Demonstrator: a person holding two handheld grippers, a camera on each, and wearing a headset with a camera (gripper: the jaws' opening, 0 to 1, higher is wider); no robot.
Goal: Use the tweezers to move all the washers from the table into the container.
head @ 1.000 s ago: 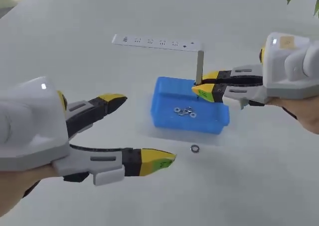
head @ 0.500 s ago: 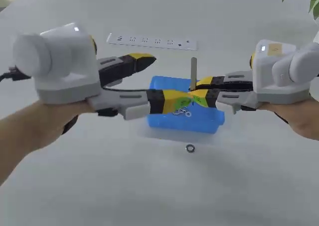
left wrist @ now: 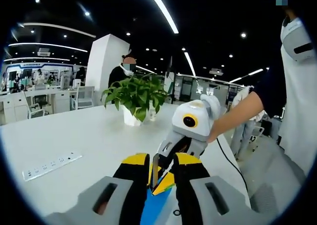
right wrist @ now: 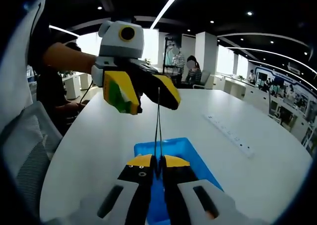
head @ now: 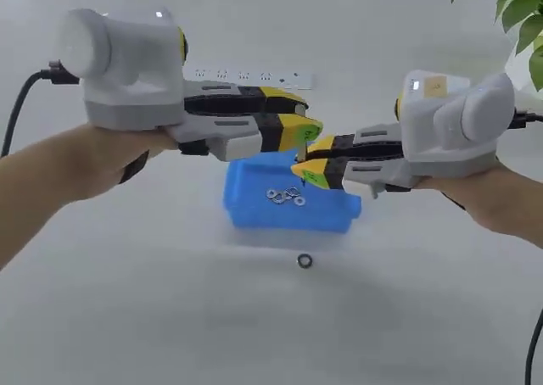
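Observation:
My right gripper [head: 307, 163] is shut on the lower part of thin metal tweezers [head: 303, 152], which stand upright over the blue container [head: 254, 209]. My left gripper [head: 301, 120] reaches in from the left, and its narrowly open jaws straddle the tweezers' upper end. In the right gripper view the tweezers [right wrist: 158, 126] rise from my right gripper [right wrist: 157, 160] to the left gripper [right wrist: 146, 98], close against one finger. The left gripper view has the tweezers [left wrist: 155, 169] between the tips of my left gripper [left wrist: 161, 161]. Several washers [head: 287, 198] lie in the container. One washer [head: 305, 261] lies on the table in front of it.
A white power strip [head: 254, 77] lies behind the container on the white table [head: 170, 317]. A potted plant [head: 509, 12] stands at the far right. A cable [head: 21, 105] trails from the left gripper.
My left gripper rose from low left to the top of the tweezers and narrowed its jaws around them. The right gripper kept its hold over the container.

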